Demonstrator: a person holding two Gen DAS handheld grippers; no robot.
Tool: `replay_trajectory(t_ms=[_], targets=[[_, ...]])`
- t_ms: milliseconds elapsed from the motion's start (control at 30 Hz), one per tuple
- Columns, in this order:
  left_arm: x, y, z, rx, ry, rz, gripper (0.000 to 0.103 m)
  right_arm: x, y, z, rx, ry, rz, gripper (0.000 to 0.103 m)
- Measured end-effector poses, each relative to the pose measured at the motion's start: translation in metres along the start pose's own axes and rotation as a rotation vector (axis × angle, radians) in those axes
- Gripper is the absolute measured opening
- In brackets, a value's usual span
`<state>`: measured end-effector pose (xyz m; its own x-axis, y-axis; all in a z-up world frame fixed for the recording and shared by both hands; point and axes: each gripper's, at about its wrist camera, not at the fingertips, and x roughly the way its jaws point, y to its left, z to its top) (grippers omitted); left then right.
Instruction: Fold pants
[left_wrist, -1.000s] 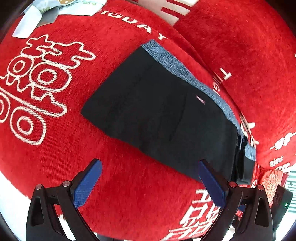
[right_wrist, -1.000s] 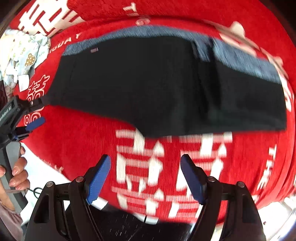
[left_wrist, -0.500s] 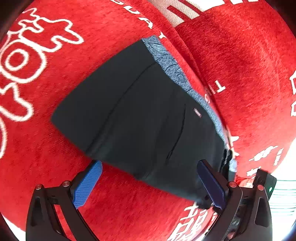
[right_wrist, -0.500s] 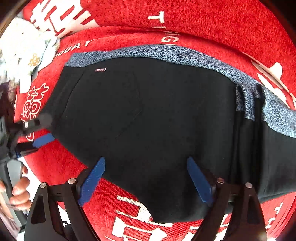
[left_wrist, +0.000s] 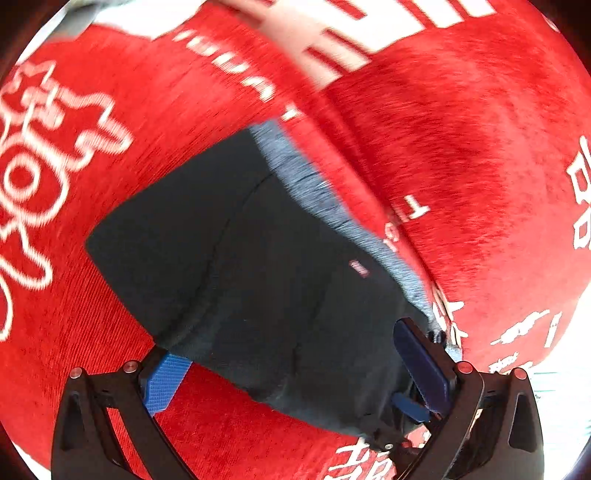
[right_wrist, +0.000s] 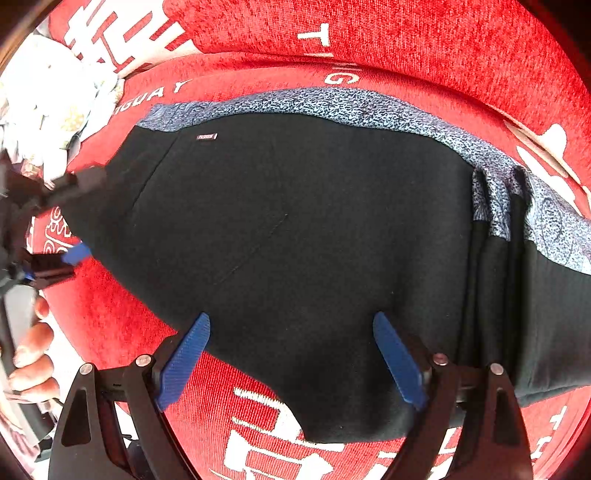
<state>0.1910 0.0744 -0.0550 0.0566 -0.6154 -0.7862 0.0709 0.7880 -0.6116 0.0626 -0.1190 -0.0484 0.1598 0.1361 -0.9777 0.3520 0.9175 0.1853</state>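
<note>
Black pants (right_wrist: 314, 229) with a blue-grey speckled waistband (right_wrist: 332, 107) lie folded flat on a red cover; they also show in the left wrist view (left_wrist: 266, 280). My left gripper (left_wrist: 295, 373) is open, its blue pads astride the near edge of the pants. My right gripper (right_wrist: 291, 354) is open, its pads low over the pants' lower edge. The left gripper (right_wrist: 70, 221) appears at the pants' left end in the right wrist view, held by a hand.
The red sofa cover (right_wrist: 110, 314) has white characters and letters. A red cushion (left_wrist: 461, 147) rises behind the pants. A pale patterned cloth (right_wrist: 48, 107) lies at the far left. A pleated fold (right_wrist: 495, 258) runs across the pants' right part.
Both grippers have moved in closer to the pants; their open pads now reach over the garment's near edge. The pants lie where they were.
</note>
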Motion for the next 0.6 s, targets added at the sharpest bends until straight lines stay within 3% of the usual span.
replay_trajectory(t_ms=[100, 133, 233, 300, 433, 467, 533, 600], targets=[[0.014, -0.002, 0.002, 0.023, 0.025, 0.067, 0.103, -0.005, -0.005, 0.001, 0.008, 0.008, 0.013, 0.092], [0.021, 0.001, 0.002, 0.014, 0.034, 0.111, 0.096, -0.008, -0.006, 0.002, 0.016, 0.009, 0.017, 0.092], [0.028, 0.008, 0.001, 0.046, 0.045, 0.243, 0.053, -0.023, -0.013, 0.009, 0.043, -0.009, 0.021, 0.092], [0.025, 0.004, -0.001, 0.089, 0.019, 0.264, 0.043, -0.037, -0.017, 0.020, 0.059, -0.026, 0.035, 0.092], [0.026, -0.039, -0.020, 0.434, -0.061, 0.461, 0.041, -0.056, -0.016, 0.050, 0.060, -0.032, 0.082, 0.092], [0.032, -0.052, -0.033, 0.569, -0.087, 0.539, 0.041, -0.060, -0.014, 0.061, 0.052, -0.030, 0.108, 0.092], [0.040, -0.064, -0.049, 0.715, -0.114, 0.620, 0.041, -0.065, -0.001, 0.087, 0.028, -0.017, 0.170, 0.092], [0.039, -0.064, -0.055, 0.774, -0.130, 0.651, 0.041, -0.064, 0.018, 0.112, -0.004, 0.022, 0.242, 0.092]])
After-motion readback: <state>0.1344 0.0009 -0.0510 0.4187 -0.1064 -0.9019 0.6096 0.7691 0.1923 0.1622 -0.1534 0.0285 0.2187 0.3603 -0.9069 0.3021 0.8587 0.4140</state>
